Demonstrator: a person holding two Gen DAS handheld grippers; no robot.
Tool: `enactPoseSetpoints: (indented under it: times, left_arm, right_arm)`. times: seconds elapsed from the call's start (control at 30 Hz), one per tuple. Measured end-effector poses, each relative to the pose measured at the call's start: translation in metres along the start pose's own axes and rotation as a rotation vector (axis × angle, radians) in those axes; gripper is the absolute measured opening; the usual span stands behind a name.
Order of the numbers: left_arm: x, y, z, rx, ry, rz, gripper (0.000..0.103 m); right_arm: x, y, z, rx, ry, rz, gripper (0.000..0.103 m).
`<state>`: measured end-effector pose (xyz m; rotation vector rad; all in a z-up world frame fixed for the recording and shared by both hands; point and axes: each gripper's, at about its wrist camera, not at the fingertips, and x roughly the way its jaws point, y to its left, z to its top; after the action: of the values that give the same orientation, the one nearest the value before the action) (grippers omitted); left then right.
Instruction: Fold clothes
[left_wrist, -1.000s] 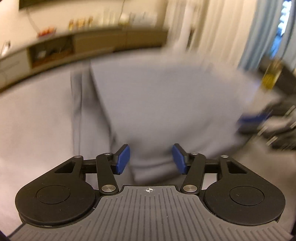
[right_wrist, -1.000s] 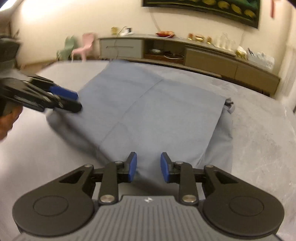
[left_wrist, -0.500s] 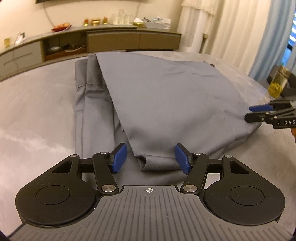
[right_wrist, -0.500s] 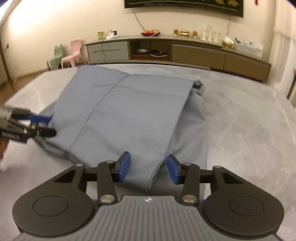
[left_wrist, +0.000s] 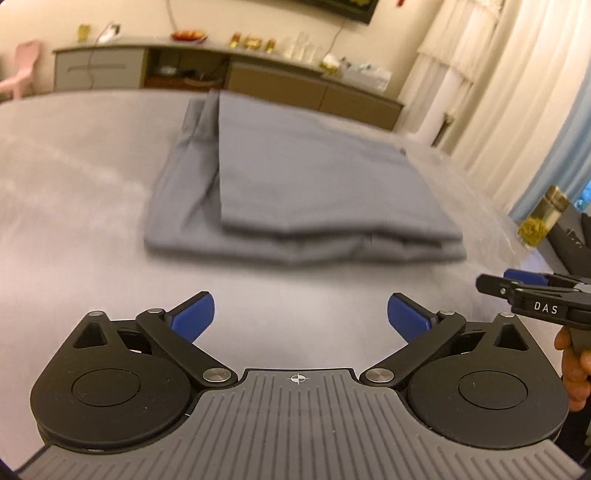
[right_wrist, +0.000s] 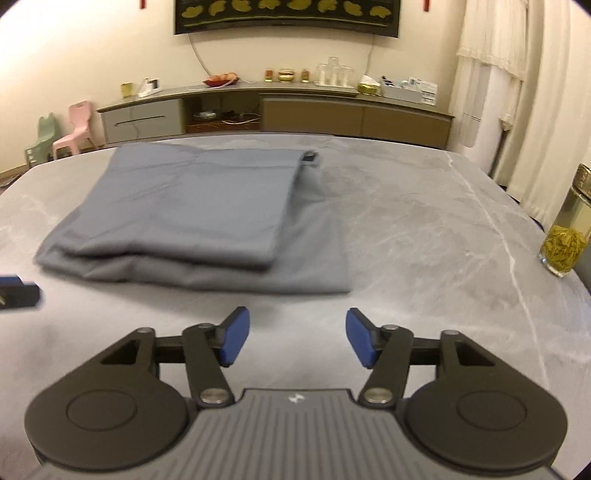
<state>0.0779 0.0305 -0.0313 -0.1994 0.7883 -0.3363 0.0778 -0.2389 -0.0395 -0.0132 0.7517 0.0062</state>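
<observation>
Both hand-held grippers — left (left_wrist: 300, 318), right (right_wrist: 297, 341) — gape wide, holding nothing. The folded grey cotton garment (right_wrist: 192, 218) lies mid-bench (right_wrist: 424, 229). A careless regrasp could drag its offset layers apart — undoing the fold.

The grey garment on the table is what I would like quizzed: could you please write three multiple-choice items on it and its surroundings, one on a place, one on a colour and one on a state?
1. Where does the glass jar stand relative to the grey garment in the right wrist view?
A. on top of it
B. well to its right, near the table edge
C. to its left

2. What colour are the pads of the left hand-held gripper?
A. blue
B. red
C. white

3. What state is the right hand-held gripper in?
A. shut on the garment
B. shut on nothing
C. open, short of the garment

Answers: 1 B, the jar stands on the bare table far right of the cloth. 2 A, both pads show blue. 3 C, its jaws stand wide apart with bare table between them and the fold.
</observation>
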Motion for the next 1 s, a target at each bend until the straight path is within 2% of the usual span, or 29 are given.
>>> enactPoseSetpoints:
  times: [0.17,0.4,0.57,0.63,0.8,1.0]
  left_arm:
    - [-0.008,-0.010,-0.010,-0.026,0.049,0.024,0.091]
    - [-0.022,-0.036,-0.014,0.061,0.045,0.057,0.091]
    - [-0.025,-0.048,-0.014,0.076,0.070,0.057,0.091]
    - [-0.024,-0.048,-0.013,0.045,0.095,0.040,0.091]
    - [-0.027,-0.044,-0.012,-0.021,0.091,0.006,0.091]
    - [-0.027,-0.046,-0.016,0.004,0.085,0.034,0.091]
  right_arm:
    - [-0.012,0.025,-0.014,-0.057,0.005,0.023,0.068]
    - [-0.028,0.051,-0.028,-0.077,0.012,0.052,0.071]
    - [-0.029,0.050,-0.029,-0.054,0.010,0.051,0.072]
    - [-0.029,0.050,-0.029,-0.051,0.009,0.051,0.072]
    - [-0.031,0.050,-0.031,-0.047,0.005,0.049,0.073]
    - [-0.033,0.050,-0.031,-0.045,0.004,0.052,0.073]
